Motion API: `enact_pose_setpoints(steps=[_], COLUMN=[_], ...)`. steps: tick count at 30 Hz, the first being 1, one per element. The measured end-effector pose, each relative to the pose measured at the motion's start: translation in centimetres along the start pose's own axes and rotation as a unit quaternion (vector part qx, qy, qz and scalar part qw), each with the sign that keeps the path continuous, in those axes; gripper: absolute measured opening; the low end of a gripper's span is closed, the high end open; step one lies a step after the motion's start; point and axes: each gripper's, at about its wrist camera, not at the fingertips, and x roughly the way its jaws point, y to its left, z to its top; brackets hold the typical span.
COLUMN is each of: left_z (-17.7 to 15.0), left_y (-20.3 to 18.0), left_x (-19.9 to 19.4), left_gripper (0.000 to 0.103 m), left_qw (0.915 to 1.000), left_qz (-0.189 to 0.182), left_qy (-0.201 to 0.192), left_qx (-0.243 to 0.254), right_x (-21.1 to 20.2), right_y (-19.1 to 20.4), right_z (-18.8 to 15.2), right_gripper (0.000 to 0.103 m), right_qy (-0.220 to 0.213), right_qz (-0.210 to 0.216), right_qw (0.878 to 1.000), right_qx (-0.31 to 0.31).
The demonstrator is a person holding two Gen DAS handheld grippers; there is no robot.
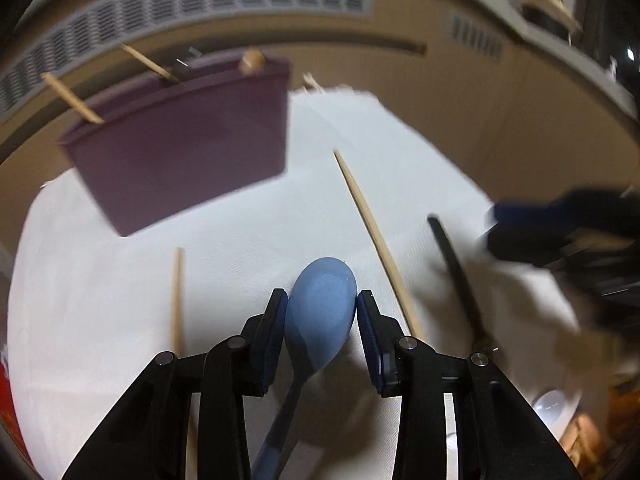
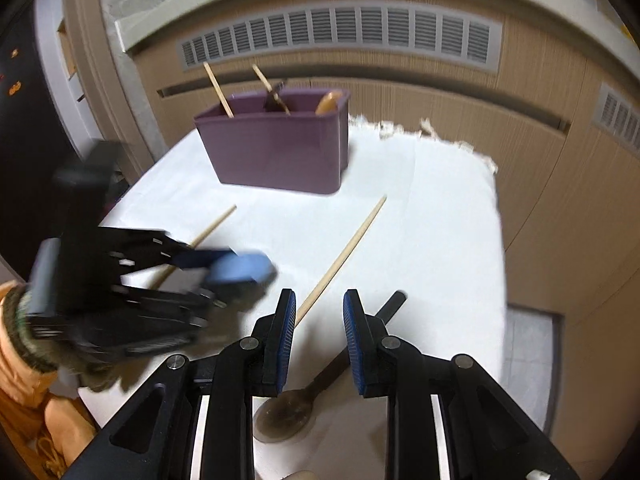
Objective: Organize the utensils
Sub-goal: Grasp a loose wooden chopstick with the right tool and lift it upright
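Blue spoon [image 1: 322, 300] sits bowl-first between the left gripper [image 1: 322, 300] pads at lower centre of the left wrist view; both pads look pressed against the bowl sides, so jaws closed on it, grip on the curved bowl rather than the handle. Right gripper [image 2: 319, 322] at lower centre of its own view, jaws partly apart with nothing between the pads; dark wooden spoon [image 2: 316, 392] lies under them on the white cloth [image 2: 440, 220], black handle running up-right.

Purple bin [image 2: 276, 152] upper centre, already holding a few sticks and a wooden piece. Two loose chopsticks: one [image 2: 344, 256] diagonal mid-frame, another [image 1: 176, 296] lower left of the left wrist view.

Risks, judged:
- rounded bowl may squirt out of the pads on lifting
- long chopstick lies just beside both grippers; a sweep could knock it away
- the two grippers are near each other, could clash if both rise together

Room: open cloth between the grippers and the bin. Cloth edge falls away at right of the right wrist view; bin sits near the far edge.
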Motion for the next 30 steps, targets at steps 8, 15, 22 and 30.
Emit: enact_pose_setpoints(steps=[8, 15, 22, 30], left_z=[-0.2, -0.9, -0.5, 1.6], left_y=[2.8, 5.2, 6.7, 5.1], left_x=[-4.5, -6.2, -9.6, -13.7], left_gripper=[0.031, 0.031, 0.027, 0.025], left_qw=[0.9961, 0.9921, 0.985, 0.9799], left_qz=[0.032, 0.021, -0.001, 0.02], left_qy=[-0.068, -0.091, -0.128, -0.178], left_qx=[-0.045, -0.084, -0.116, -0.088], right_x=[8.9, 11.8, 5.8, -4.5], right_y=[-1.8, -1.7, 0.6, 2.1], right_z=[4.1, 5.5, 4.4, 5.0], right_gripper=[0.024, 0.008, 0.007, 0.007], right_qy=[0.047, 0.068, 0.019, -0.099], right_qz=[-0.052, -0.096, -0.032, 0.014], right_qw=[0.992, 0.988, 0.998, 0.994], right_qx=[0.104, 0.099, 0.058, 0.036])
